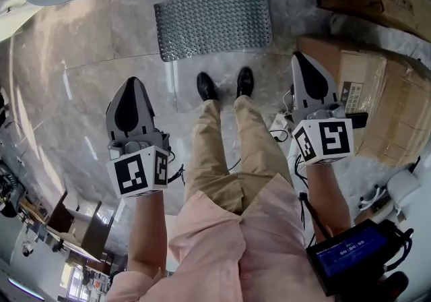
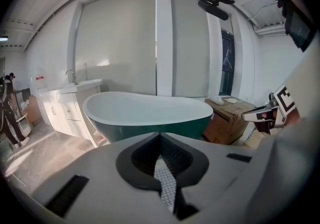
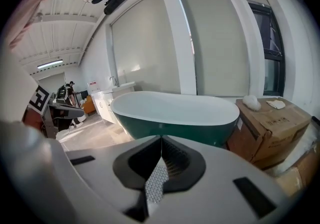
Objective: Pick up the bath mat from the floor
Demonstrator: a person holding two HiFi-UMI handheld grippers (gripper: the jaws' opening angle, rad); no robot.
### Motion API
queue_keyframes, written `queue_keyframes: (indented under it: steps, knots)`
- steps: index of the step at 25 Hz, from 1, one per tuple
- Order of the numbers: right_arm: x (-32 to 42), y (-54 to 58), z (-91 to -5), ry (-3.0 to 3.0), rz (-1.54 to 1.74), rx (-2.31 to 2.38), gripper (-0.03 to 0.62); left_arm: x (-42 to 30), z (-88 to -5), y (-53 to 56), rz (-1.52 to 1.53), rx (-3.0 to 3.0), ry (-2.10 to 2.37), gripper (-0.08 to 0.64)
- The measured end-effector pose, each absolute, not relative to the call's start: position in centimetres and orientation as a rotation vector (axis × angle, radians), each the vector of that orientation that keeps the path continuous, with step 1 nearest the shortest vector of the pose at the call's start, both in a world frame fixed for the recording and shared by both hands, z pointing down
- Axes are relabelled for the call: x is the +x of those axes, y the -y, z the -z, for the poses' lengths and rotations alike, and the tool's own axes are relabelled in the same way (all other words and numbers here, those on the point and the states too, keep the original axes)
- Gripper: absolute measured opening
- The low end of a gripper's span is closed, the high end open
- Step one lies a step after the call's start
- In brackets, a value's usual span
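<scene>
Ahead of both pairs of jaws, saw the bath mat (image 1: 214, 22) lying flat on the floor (image 1: 87, 71), grey, studded all over, untouched and well apart from either tip. Judged it to sit between the two pairs of jaws from side to side but farther forward, its left edge inward of the left jaws, its right edge inward of the right ones.

Held the left gripper (image 1: 133, 85) and the right gripper (image 1: 300, 59) out in front, one in each hand, tips angled forward and down. Found both pairs of jaws closed, tip against tip, gripping nothing. Noted a marker cube (image 1: 141, 171) at the rear of each gripper, behind the jaws.

Between the two pairs of jaws, about level with the left tip, made out a pair of black shoes (image 1: 206, 85) on the floor, toes near the mat's closer edge. Beyond the mat, farther ahead of the jaws, saw a freestanding bathtub (image 2: 150, 110), white inside, dark green outside.

Right of the right jaws, spotted stacked cardboard boxes (image 1: 377, 102), one just beside the tub's end. Left of the left jaws and far off, picked out a white vanity cabinet (image 2: 65, 110) with a tap on top, and a person (image 2: 10, 115) standing beyond it. Behind the right jaws, near the forearm, saw a dark device (image 1: 353, 253) with a blue screen.
</scene>
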State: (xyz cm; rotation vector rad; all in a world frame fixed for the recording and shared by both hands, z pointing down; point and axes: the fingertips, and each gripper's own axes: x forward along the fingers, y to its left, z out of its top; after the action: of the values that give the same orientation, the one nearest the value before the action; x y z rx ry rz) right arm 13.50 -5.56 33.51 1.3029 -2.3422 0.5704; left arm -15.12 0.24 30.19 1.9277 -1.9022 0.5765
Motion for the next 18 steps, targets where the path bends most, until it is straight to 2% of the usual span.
queue_keyframes:
  steps: [18]
  knots:
    - [14.9,6.5,-42.1,2.342,-0.523,1.321,0.018,-16.8,-38.7,0.5,-0.577,1.929,1.930,0.026]
